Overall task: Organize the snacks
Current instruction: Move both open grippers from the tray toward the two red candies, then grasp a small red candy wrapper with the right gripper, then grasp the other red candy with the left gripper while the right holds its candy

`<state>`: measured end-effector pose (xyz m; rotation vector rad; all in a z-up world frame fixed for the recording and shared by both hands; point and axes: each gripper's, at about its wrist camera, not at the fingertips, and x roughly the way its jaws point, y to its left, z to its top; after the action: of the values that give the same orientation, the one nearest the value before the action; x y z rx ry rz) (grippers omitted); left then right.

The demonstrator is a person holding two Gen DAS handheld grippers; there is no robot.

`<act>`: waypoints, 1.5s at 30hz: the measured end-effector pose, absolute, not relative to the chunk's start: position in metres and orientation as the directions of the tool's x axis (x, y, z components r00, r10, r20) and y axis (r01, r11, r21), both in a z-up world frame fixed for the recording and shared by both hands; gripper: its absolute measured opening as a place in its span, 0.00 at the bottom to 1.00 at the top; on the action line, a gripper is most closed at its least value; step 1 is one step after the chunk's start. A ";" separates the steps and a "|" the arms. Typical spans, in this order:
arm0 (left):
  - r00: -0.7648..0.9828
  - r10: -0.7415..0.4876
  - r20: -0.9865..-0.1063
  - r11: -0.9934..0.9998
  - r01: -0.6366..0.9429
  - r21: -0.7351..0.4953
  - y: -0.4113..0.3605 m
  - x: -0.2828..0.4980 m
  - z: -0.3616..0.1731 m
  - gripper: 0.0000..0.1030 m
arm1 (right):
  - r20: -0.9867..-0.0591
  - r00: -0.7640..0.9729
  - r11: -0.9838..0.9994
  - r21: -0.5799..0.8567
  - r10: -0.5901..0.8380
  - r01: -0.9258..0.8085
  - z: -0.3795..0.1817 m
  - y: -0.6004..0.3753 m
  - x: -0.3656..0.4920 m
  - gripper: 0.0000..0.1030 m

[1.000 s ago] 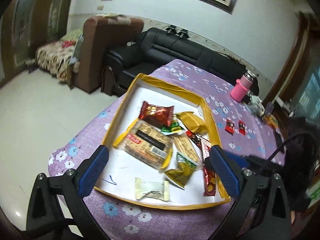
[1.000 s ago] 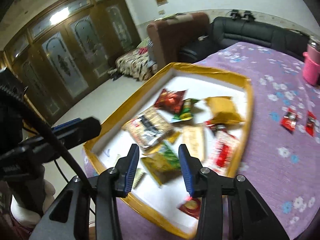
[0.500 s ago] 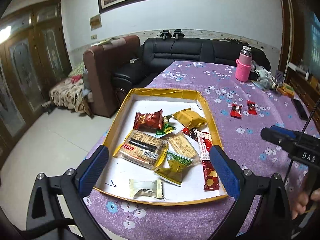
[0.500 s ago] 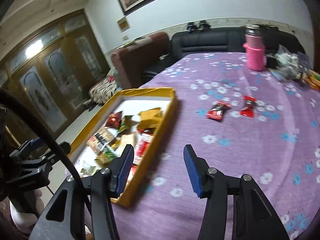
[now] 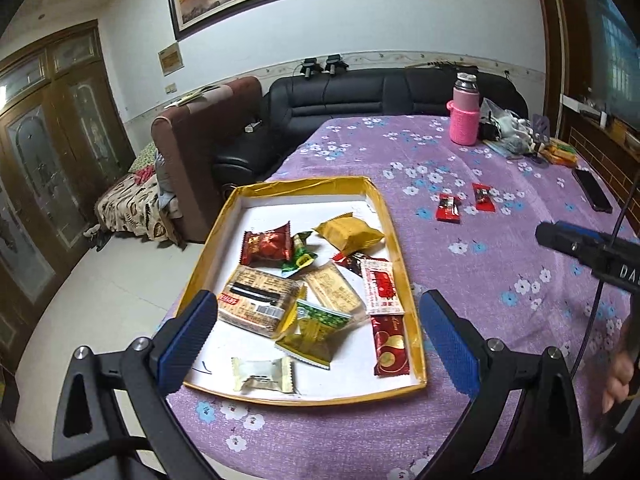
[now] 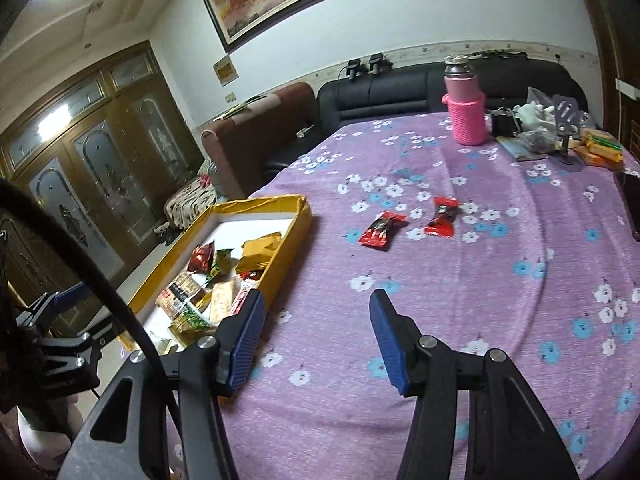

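A yellow-rimmed tray (image 5: 408, 300) with a white floor holds several wrapped snacks; it also shows in the right wrist view (image 6: 288, 248). Two red candies lie loose on the purple flowered cloth, one nearer the tray (image 6: 382, 230) and one right of it (image 6: 442, 216); the left wrist view shows them too, the nearer one (image 5: 449, 207) and the right one (image 5: 483, 196). My left gripper (image 5: 318, 344) is open and empty, above the tray's near end. My right gripper (image 6: 316, 340) is open and empty, over the cloth right of the tray, short of the two candies.
A pink bottle (image 6: 466, 110) stands at the table's far side, with clutter and bags (image 6: 548, 128) to its right. A black phone (image 5: 592, 194) lies near the right edge. A black sofa (image 5: 380, 92) and a brown armchair (image 5: 200, 136) stand beyond the table.
My right gripper has swung right, from over the tray to over the cloth facing the two red candies, and opened wider. My left gripper has levelled out and stays open over the tray.
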<state>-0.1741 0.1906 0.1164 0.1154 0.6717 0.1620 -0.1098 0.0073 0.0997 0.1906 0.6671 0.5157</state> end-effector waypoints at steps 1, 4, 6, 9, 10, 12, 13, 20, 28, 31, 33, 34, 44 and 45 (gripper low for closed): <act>0.770 0.184 -0.611 0.981 -0.109 0.159 0.189 -0.173 0.116 0.98 | -0.539 0.670 0.860 0.330 0.511 -0.390 0.100 0.005 -0.109 0.53; 0.764 0.182 -0.619 0.981 -0.097 0.168 0.184 -0.168 0.115 0.98 | -0.537 0.682 0.868 0.329 0.497 -0.372 0.101 -0.005 -0.107 0.54; 0.762 0.168 -0.625 0.983 -0.077 0.169 0.182 -0.165 0.116 0.98 | -0.539 0.690 0.875 0.324 0.483 -0.360 0.102 -0.012 -0.104 0.54; 0.775 0.093 -0.625 0.994 -0.040 0.099 0.191 -0.158 0.135 0.98 | -0.547 0.705 0.891 0.315 0.451 -0.326 0.103 -0.025 -0.098 0.57; 0.789 0.058 -0.612 0.998 -0.028 0.059 0.196 -0.156 0.145 0.98 | -0.551 0.710 0.898 0.314 0.438 -0.310 0.104 -0.032 -0.094 0.58; 0.809 -0.083 -0.582 0.996 0.041 -0.085 0.211 -0.151 0.164 1.00 | -0.559 0.719 0.908 0.314 0.413 -0.277 0.103 -0.044 -0.085 0.58; 0.802 -0.145 -0.580 0.986 0.070 -0.149 0.216 -0.147 0.167 1.00 | -0.566 0.722 0.914 0.316 0.397 -0.255 0.102 -0.051 -0.079 0.58; 0.710 -0.300 -0.637 0.938 0.099 -0.332 0.230 -0.103 0.147 1.00 | -0.625 0.699 0.929 0.331 0.349 -0.168 0.086 -0.072 -0.029 0.58; 0.667 -0.283 -0.689 0.953 0.113 -0.282 0.209 -0.065 0.136 1.00 | -0.721 0.632 0.957 0.248 0.285 -0.150 0.053 -0.026 0.057 0.55; 0.662 -0.257 -0.704 0.964 0.120 -0.239 0.202 -0.055 0.133 1.00 | -0.745 0.620 0.969 0.189 0.246 -0.158 0.041 -0.005 0.078 0.54; 0.654 -0.240 -0.718 0.970 0.126 -0.209 0.195 -0.046 0.128 1.00 | -0.762 0.614 0.978 0.141 0.206 -0.153 0.035 0.004 0.087 0.53; 0.650 -0.234 -0.723 0.972 0.129 -0.199 0.193 -0.043 0.126 1.00 | -0.770 0.611 0.982 0.119 0.183 -0.144 0.032 0.007 0.091 0.52; 0.533 -0.244 -0.810 0.967 0.200 -0.159 0.139 0.023 0.087 1.00 | -0.770 0.608 0.981 0.151 0.196 -0.125 0.030 -0.015 0.085 0.18; 0.516 -0.245 -0.821 0.965 0.210 -0.155 0.131 0.030 0.083 1.00 | -0.769 0.607 0.979 0.164 0.203 -0.120 0.031 -0.021 0.080 0.18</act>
<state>0.0303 0.1310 0.0832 -0.0379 0.9921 -0.2732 0.0798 -0.0211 0.0309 0.0990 0.9002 0.1866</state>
